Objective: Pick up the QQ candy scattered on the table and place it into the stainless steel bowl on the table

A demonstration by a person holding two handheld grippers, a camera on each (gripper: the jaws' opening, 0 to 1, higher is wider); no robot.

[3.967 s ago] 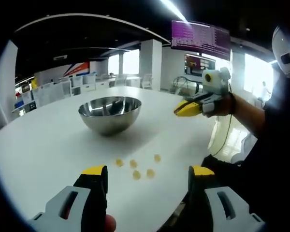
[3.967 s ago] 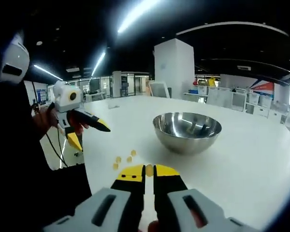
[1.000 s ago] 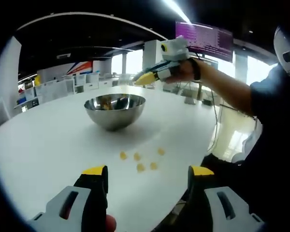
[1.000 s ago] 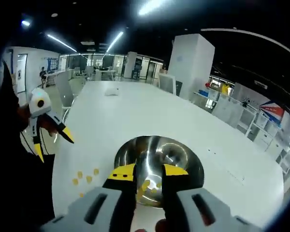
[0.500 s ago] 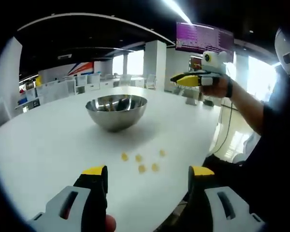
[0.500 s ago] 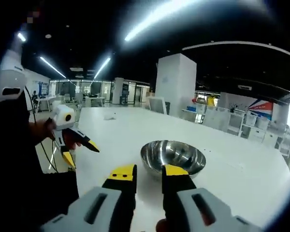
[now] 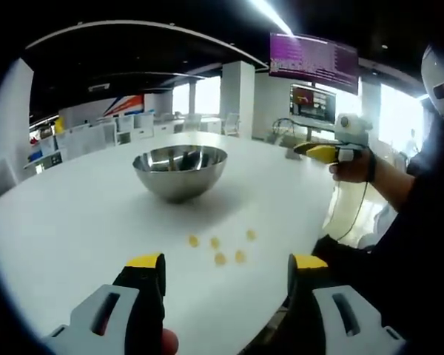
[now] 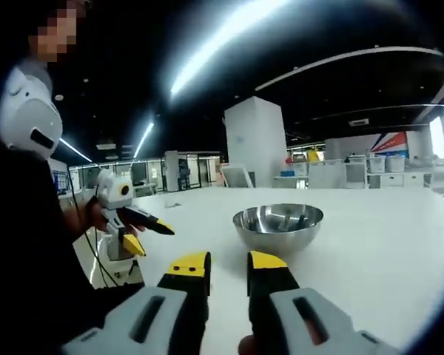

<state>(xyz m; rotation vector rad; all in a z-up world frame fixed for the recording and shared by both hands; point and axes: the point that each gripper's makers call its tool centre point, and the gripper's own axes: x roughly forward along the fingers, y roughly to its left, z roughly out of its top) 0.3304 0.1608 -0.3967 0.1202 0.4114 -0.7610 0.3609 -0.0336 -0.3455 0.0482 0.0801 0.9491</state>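
Left gripper view: left gripper (image 7: 226, 266) fingers wide above five yellow QQ candies (image 7: 220, 247) on the white surface (image 7: 74, 222); right gripper (image 8: 228, 266), narrowly parted and empty, must descend from beside the stainless steel bowl (image 8: 277, 224) to the next candy.

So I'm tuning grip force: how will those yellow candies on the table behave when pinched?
The candies look small and rounded, so they may squirt or skid on the smooth white table. They seem very light. Lying close together, one could get nudged while another is gripped.
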